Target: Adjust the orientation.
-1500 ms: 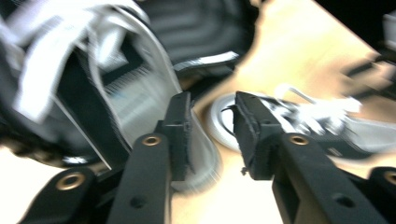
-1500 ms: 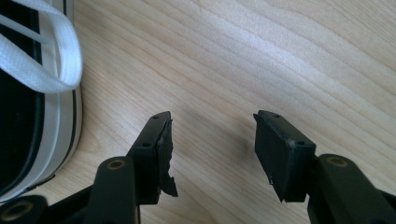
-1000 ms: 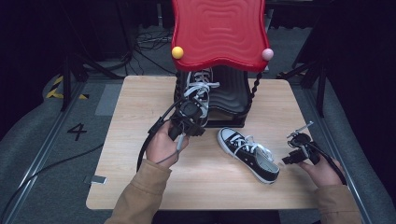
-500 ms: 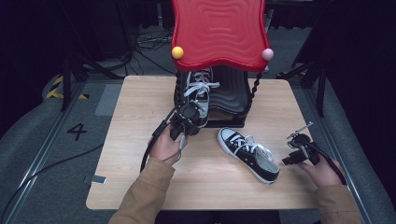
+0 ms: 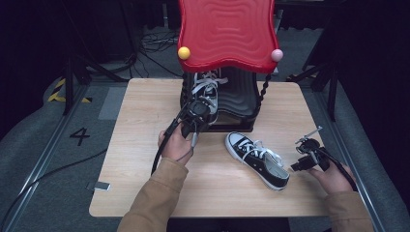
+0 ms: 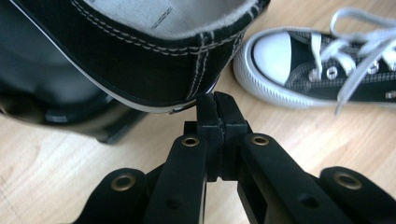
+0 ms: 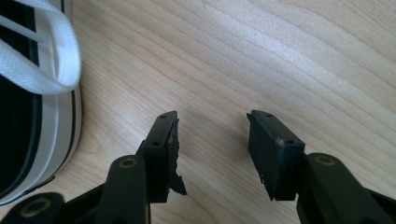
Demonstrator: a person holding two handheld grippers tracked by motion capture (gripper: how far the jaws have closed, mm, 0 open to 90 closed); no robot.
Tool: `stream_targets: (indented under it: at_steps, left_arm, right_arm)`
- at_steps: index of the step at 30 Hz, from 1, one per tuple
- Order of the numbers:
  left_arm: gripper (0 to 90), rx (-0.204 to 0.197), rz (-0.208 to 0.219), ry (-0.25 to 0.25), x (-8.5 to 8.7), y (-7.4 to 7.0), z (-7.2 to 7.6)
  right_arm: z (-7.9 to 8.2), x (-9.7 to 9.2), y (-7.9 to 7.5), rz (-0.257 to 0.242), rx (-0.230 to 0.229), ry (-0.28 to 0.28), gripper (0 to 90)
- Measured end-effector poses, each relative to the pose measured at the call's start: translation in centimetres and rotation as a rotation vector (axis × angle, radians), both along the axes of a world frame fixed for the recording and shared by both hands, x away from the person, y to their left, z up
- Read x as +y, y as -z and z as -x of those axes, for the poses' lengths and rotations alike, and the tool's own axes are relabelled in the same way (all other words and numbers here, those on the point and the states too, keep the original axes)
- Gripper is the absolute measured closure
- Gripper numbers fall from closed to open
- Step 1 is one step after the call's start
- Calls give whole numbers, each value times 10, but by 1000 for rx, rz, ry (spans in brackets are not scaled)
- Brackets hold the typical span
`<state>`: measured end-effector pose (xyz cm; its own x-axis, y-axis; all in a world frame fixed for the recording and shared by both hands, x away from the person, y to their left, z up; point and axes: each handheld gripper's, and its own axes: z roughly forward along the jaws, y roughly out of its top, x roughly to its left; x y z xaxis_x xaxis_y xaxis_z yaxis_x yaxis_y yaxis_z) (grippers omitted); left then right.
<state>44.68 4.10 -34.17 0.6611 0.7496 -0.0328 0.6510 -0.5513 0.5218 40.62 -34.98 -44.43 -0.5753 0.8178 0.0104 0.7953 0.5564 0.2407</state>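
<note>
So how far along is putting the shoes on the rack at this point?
One sneaker already sits on the rack's black shelf. The left gripper, jaws shut with nothing between them, is at its heel. The second sneaker lies on the table beside the open right gripper, not yet picked up.

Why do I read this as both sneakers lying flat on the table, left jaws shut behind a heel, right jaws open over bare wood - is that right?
Not quite: only one sneaker lies on the table. The other sneaker sits on the black rack under the red top, as the high view shows. The rest holds: left gripper shut behind that heel, right gripper open over bare wood.
</note>
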Motion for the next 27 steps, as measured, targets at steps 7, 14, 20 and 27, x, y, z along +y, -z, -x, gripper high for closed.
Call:
stream_targets:
  at_steps: [7,14,20,27]
  left_arm:
    - [900,-29,-49,-40,-12,-4,-13]
    - [900,-22,-39,-85,-9,-7,-24]
    - [900,-34,-37,-91,-13,-6,-34]
    - [899,-36,-27,-103,-19,0,-44]
  right_arm:
    - [0,-1,0,-3,-2,6,530]
    - [0,-1,1,1,0,8,530]
    - [0,-1,0,-2,-3,5,530]
    - [0,-1,2,2,-1,3,530]
